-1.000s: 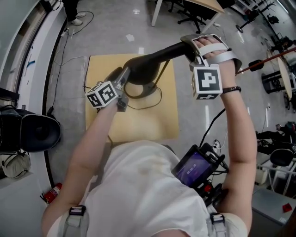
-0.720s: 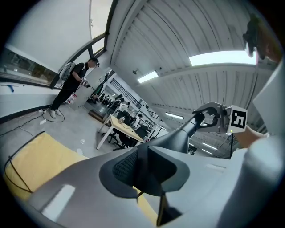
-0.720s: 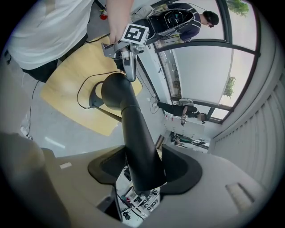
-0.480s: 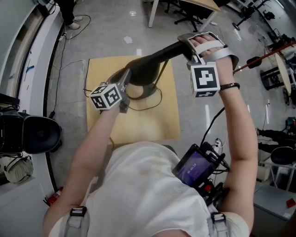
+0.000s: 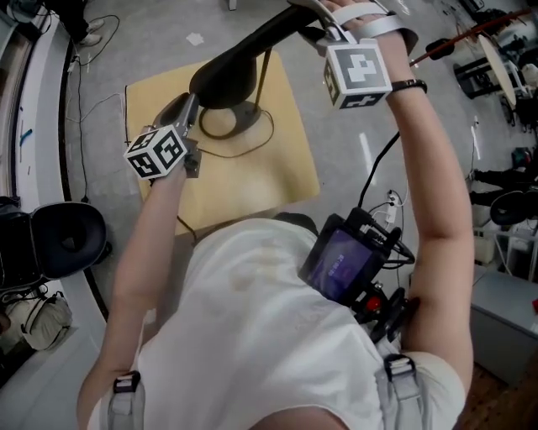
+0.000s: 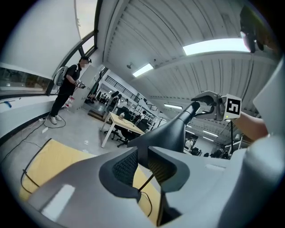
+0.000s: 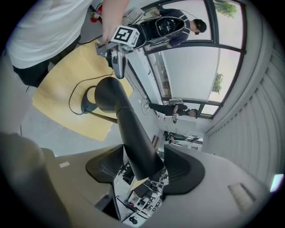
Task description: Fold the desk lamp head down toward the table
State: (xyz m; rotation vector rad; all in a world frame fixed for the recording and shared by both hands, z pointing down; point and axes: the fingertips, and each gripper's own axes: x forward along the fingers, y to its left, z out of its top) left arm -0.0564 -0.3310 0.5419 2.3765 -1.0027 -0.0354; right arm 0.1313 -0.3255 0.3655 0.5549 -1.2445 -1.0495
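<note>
A black desk lamp stands on a small yellow table (image 5: 252, 176). Its ring base (image 5: 227, 124) rests on the tabletop, and a thin stem (image 5: 262, 76) rises from it. The long lamp head (image 5: 244, 59) lies roughly level above the table. My left gripper (image 5: 192, 102) is shut on the thin edge of the head's wide end (image 6: 171, 131), pads (image 6: 127, 167) pressed to it. My right gripper (image 5: 315, 21) is at the head's narrow end (image 7: 127, 124). Its jaws are opening, with that end between them and a gap on one side (image 7: 140, 167).
The lamp's thin cable (image 5: 271, 138) loops over the table. A black chair (image 5: 63, 239) stands on the floor at the left. A screen device (image 5: 345, 260) hangs at the person's waist. Desks, chairs and people are farther off (image 6: 71, 84).
The whole scene has shifted up and left in the head view. The left gripper's marker cube has rolled a little. Both grippers stay at the lamp head's two ends.
</note>
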